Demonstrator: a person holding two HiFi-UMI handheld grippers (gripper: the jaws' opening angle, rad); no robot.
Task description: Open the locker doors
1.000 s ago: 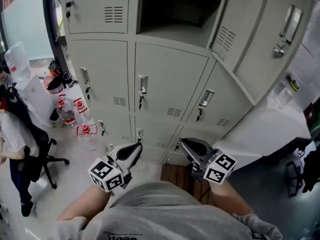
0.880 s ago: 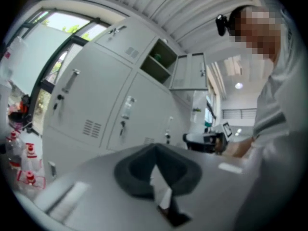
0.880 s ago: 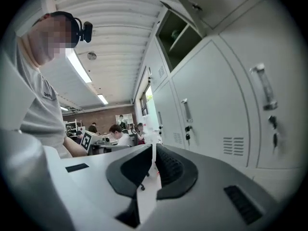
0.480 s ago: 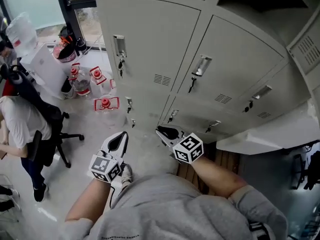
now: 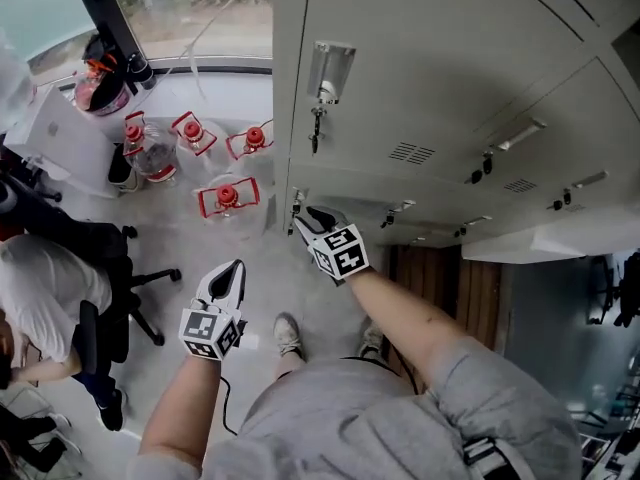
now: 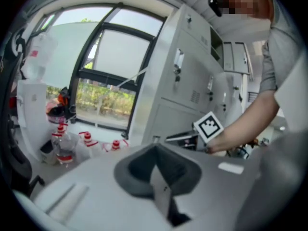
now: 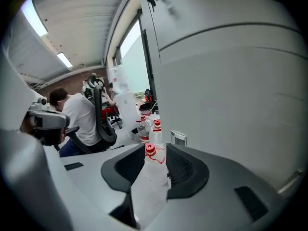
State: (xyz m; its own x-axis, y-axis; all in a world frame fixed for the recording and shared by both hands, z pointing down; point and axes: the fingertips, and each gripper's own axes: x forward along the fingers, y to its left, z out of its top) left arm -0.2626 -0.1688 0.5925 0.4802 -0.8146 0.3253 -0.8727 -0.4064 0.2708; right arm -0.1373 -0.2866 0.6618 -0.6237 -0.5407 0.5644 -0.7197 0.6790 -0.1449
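Right claw (image 5: pixel 306 218) is held low at the bottom-row locker door (image 5: pixel 345 190), just beside its small handle (image 7: pixel 178 138). Its jaws are opening, with nothing between them. Left claw (image 5: pixel 230 273) is parked over the floor, pressed together and empty. The door is judged to be thin sheet steel: light, stiff, slick paint, so the handle should be pinched, not the panel edge. The latch is possibly key-locked, too small to be read. Water bottles (image 5: pixel 228 196) are stood on the floor near the door.
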